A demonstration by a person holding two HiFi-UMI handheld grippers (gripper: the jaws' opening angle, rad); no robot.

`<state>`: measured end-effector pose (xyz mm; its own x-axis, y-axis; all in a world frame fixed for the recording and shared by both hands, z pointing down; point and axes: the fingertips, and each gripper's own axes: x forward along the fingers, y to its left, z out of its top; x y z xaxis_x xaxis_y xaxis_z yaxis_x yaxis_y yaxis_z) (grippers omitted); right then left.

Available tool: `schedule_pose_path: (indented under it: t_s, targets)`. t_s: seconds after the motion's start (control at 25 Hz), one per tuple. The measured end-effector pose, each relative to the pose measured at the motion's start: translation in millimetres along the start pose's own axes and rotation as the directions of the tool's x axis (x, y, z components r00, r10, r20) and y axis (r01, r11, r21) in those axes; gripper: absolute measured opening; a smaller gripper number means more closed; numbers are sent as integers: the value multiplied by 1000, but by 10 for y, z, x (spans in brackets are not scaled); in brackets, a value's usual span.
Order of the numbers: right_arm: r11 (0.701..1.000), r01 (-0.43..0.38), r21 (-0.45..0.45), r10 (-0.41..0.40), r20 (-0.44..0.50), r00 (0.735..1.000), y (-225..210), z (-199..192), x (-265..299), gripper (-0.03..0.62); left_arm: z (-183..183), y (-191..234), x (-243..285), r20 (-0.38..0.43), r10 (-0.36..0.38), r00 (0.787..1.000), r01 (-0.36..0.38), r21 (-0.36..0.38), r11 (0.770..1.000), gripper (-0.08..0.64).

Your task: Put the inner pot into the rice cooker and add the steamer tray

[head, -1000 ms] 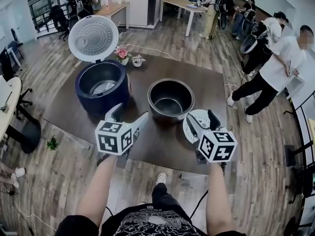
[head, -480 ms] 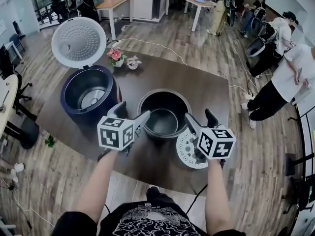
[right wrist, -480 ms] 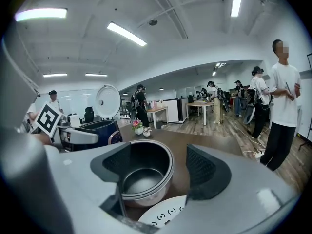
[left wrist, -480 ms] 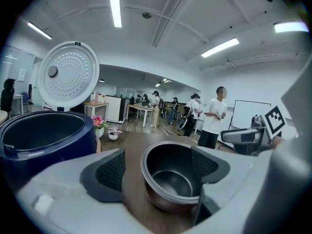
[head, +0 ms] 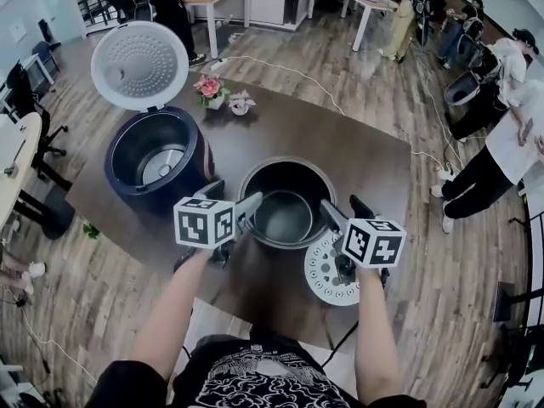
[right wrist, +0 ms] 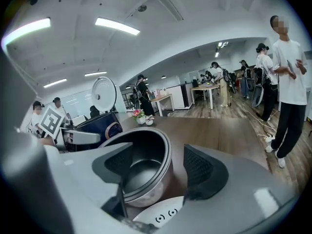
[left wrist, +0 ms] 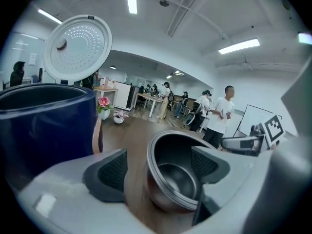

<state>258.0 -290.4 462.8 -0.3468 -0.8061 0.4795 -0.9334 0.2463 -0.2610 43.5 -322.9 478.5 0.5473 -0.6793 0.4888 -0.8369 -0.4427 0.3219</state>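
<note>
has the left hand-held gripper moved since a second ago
Yes. The left hand-held gripper has moved forward towards the inner pot: its jaws were short of the rim, and now the rim lies between them.

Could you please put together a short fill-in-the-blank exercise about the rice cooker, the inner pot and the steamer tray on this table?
1. The lid of the rice cooker stands ____.
2. The inner pot sits on the ____, not inside the rice cooker.
3. The steamer tray lying flat beside the inner pot is ____ in colour.
4. The jaws of the left tool are ____, straddling the inner pot's rim without pressing on it.

Missing words: open; table; white; open.
</note>
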Motion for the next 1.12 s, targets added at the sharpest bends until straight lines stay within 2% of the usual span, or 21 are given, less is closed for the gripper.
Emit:
schedule_pose_path:
  t_s: [0.24,0.48,0.72,0.92,1.12]
  targets:
    - [999,-33,40,36,-74,997,-57,-206,209,276,-220,122,111,-45,-10,999,3,-141,990,351]
    - [997,-42,60,49,-119,992,-25,-327,338,230,-296,102,157,-50,-43,998,32,-205,978,288]
    - [998,-5,57,12,-136,991,-59,-371,390,143,-313,53,216,-42,-68,997,58,-211,976,174]
    - [996,36,85,-24,-136,990,-100,-370,344,130,-288,46,212,-50,-54,997,44,-190,981,146]
    - [994,21,109,-13,-73,997,2,-165,313,95,-264,80,142,-47,-35,998,27,-175,984,120]
